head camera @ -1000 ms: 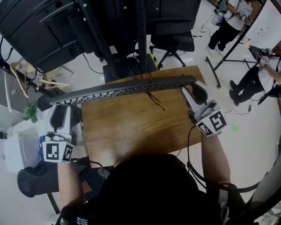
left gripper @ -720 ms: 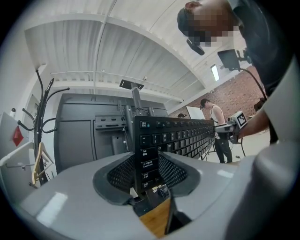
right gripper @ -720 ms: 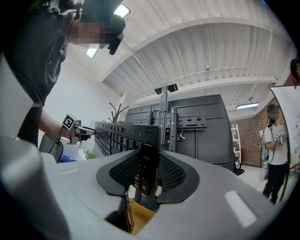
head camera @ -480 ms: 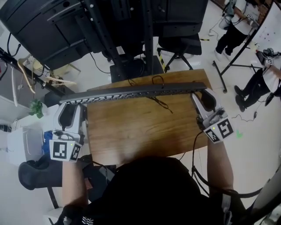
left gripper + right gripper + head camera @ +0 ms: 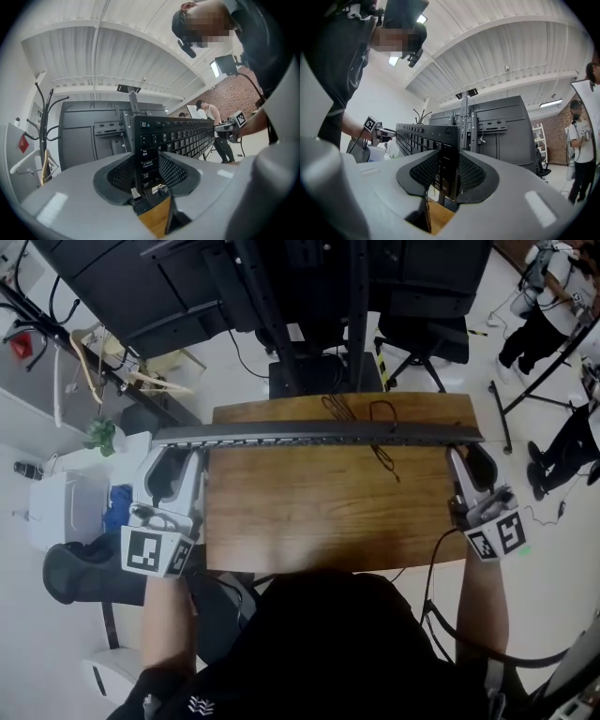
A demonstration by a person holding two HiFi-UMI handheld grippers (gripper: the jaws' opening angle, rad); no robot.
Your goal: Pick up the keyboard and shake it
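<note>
**Left tongs (image 5: 175, 454) and right tongs (image 5: 466, 457) each clamp one keyboard (image 5: 319, 434) end over the worktop (image 5: 309, 517).**
If I shake hard, a thin end may slip out, and the cable (image 5: 382, 448) may snag.

From the head view the keyboard (image 5: 319, 435) is seen edge-on, so its keys are out of sight there, and the person's dark head and shoulders (image 5: 347, 643) cover the near edge of the wooden table (image 5: 319, 512). The dark screens (image 5: 122, 287) behind it are cut off by the top edge. In the left gripper view the far keys' legends are too small to read, and the grey body of the left gripper (image 5: 148, 174) hides all but a sliver of the table.
</note>
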